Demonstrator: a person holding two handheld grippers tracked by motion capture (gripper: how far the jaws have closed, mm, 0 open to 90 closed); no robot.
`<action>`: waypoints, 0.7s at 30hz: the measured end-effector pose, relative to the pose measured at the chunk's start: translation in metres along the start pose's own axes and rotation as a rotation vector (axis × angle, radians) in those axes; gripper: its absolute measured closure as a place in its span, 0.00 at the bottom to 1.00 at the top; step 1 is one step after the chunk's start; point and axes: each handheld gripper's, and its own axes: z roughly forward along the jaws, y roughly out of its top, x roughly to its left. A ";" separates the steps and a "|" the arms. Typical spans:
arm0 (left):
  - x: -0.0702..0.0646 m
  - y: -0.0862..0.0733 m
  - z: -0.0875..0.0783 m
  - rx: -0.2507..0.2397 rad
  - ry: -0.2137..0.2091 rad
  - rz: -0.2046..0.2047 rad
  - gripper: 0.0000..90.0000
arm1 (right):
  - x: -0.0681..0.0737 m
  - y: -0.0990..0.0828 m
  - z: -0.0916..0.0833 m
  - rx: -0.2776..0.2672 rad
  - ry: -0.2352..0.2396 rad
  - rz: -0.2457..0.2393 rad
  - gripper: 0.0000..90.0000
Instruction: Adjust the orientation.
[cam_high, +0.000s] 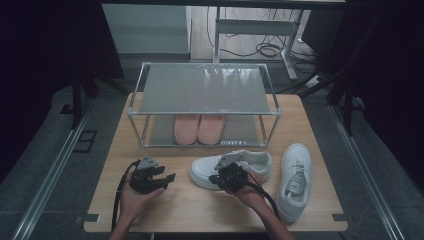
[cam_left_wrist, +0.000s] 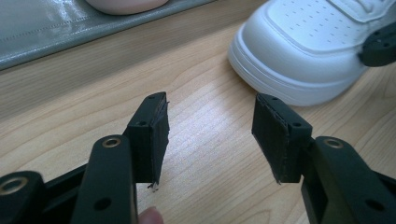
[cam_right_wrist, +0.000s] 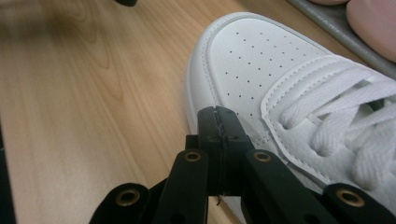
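Right gripper (cam_right_wrist: 219, 116) pressed together on nothing, tip against the near side of the sneaker (cam_high: 231, 168) at mid-table, likely nudging it straight rather than lifting. Left gripper (cam_left_wrist: 210, 135) spread and empty, low over bare table (cam_high: 175, 205) just left of the toe, probably ready to steady or grab. Second sneaker (cam_high: 295, 180) parked right, toe far. Rack (cam_high: 205, 102) beyond, pink slippers (cam_high: 199, 128) on its lower shelf, top shelf free, seemingly for the sneakers.

pink slippers (cam_high: 199, 128) half under shelf (cam_high: 205, 89)

A white laced sneaker (cam_high: 231, 169) lies sideways on the table, toe pointing left.
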 end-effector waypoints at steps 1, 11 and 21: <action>0.000 0.000 0.000 -0.004 0.001 0.001 0.52 | -0.001 0.001 0.001 0.000 -0.004 0.001 1.00; -0.002 0.000 -0.003 -0.006 0.000 0.000 0.52 | 0.000 0.002 -0.005 -0.010 -0.028 0.003 1.00; -0.005 0.001 -0.004 -0.008 -0.008 0.006 0.52 | -0.004 0.000 -0.081 -0.101 -0.099 0.018 1.00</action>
